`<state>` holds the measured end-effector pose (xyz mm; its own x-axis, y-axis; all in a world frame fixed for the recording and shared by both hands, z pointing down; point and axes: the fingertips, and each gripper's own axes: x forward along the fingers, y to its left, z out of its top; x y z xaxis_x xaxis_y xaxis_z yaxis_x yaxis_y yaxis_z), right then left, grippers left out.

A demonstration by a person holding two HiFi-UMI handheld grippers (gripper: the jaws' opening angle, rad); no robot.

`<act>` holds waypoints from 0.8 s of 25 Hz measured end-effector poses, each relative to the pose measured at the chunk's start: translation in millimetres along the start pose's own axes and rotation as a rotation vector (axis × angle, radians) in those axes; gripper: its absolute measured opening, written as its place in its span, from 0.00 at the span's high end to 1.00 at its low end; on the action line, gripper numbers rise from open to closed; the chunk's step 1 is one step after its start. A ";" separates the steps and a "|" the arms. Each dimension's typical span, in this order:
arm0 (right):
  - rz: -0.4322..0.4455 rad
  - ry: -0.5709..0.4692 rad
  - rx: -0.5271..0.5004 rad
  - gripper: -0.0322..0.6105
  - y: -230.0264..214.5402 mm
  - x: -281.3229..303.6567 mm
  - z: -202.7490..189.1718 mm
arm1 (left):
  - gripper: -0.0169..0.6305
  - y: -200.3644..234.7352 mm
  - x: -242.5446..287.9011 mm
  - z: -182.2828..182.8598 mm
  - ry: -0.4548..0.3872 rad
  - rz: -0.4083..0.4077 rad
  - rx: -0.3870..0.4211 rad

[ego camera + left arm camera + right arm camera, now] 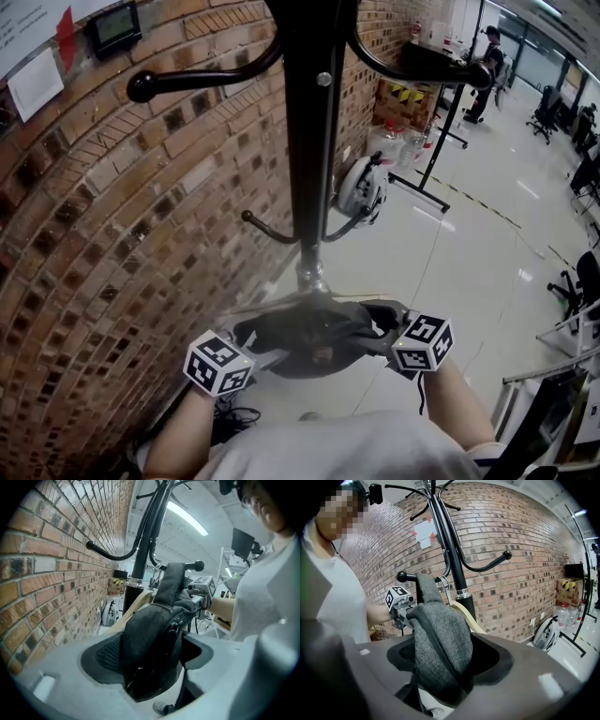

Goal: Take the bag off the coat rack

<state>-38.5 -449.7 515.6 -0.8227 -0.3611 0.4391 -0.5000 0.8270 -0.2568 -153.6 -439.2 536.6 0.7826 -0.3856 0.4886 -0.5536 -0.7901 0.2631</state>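
Head view: left tongs (248, 345) and right tongs (380, 335) both squeeze the gray bag (314, 339) (strap (425, 590) over a hook (401, 577)) by the coat rack (309, 141).

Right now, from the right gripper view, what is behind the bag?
The coat rack's black pole and, beyond it, the brick wall. The bag covers the pole's lower part and the rack's foot, so neither can be seen.

Office: swivel chairs (547, 114), brick wall (112, 244)
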 end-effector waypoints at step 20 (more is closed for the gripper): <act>-0.018 -0.076 0.098 0.64 35.7 -29.7 4.6 | 0.58 -42.1 -25.4 8.9 -0.015 0.097 -0.091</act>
<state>-33.2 -411.4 489.5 -0.8294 -0.4103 0.3791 -0.5362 0.7751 -0.3343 -147.7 -400.4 505.7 0.7278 -0.4657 0.5035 -0.6501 -0.7022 0.2902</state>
